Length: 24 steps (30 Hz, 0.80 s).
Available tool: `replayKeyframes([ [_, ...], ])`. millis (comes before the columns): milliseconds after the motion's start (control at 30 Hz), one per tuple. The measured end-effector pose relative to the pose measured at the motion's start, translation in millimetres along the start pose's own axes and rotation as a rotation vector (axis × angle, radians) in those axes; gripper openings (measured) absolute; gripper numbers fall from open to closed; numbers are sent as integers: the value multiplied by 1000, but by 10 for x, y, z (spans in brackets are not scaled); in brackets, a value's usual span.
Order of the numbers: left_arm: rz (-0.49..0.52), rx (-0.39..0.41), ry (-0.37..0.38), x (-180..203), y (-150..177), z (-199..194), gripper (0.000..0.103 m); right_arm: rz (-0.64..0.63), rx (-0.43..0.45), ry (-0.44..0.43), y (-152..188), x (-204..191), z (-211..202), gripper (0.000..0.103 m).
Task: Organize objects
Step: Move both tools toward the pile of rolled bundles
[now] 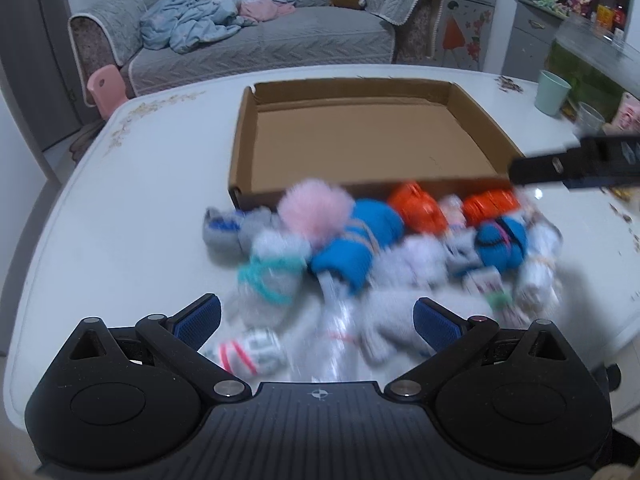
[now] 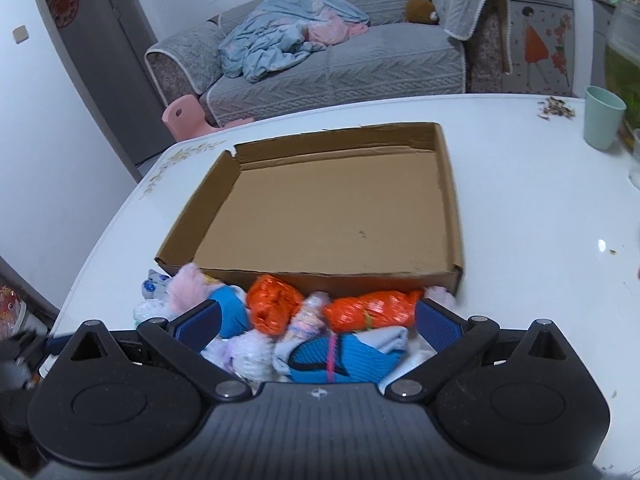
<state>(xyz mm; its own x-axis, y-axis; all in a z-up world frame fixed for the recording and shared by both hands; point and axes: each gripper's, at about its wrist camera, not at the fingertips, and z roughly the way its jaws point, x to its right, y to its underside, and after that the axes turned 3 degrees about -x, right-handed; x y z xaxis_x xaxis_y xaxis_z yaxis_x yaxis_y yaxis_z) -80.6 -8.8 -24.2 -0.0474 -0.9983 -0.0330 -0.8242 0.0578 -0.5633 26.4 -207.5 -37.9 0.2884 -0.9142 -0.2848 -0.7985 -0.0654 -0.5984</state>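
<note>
1. Two orange crinkled plastic packets (image 2: pixel 276 306) are seen lying just in front of the near wall of the shallow brown cardboard box (image 2: pixel 450 200), among a heap of small soft bundles (image 1: pixel 360 256) on the white table (image 1: pixel 132 200).
2. Much of the heap is smeared by motion blur in the left wrist view, so single items there cannot be told apart; only a pink fluffy ball (image 1: pixel 314 210) and blue knitted bundles (image 1: pixel 368 236) are made out by colour.
3. The near part of the heap is cut off behind the black claw bodies in both views.
4. The box floor is seen bare, with nothing in it.
5. The left claw (image 1: pixel 316 320) is held wide, angled down over the near edge of the heap; nothing is pressed by its blue pads (image 1: pixel 198 322).
6. The right claw (image 2: pixel 318 326) is likewise spread wide above the packets and a blue knitted bundle with a pink band (image 2: pixel 340 358); whether its pads (image 2: pixel 438 328) brush the heap cannot be told.
7. A pale green plastic cup (image 2: pixel 602 116) is seen standing well apart at the table's far right edge.
</note>
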Motion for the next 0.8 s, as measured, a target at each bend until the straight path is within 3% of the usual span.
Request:
replayKeyframes([
  [233, 38, 9, 155, 240, 508, -198, 102, -25, 61, -16, 179, 203, -207, 103],
  [367, 76, 11, 215, 385, 696, -82, 102, -143, 145, -11, 445, 273, -297, 103],
  [467, 82, 2, 223, 438, 768, 75, 100, -239, 189, -66, 627, 291, -293, 103],
  [567, 86, -16, 219, 465, 791, 214, 98, -341, 205, -49, 755, 285, -211, 102],
  [800, 108, 39, 207, 498, 801, 252, 93, -403, 187, -74, 836, 378, 3, 102],
])
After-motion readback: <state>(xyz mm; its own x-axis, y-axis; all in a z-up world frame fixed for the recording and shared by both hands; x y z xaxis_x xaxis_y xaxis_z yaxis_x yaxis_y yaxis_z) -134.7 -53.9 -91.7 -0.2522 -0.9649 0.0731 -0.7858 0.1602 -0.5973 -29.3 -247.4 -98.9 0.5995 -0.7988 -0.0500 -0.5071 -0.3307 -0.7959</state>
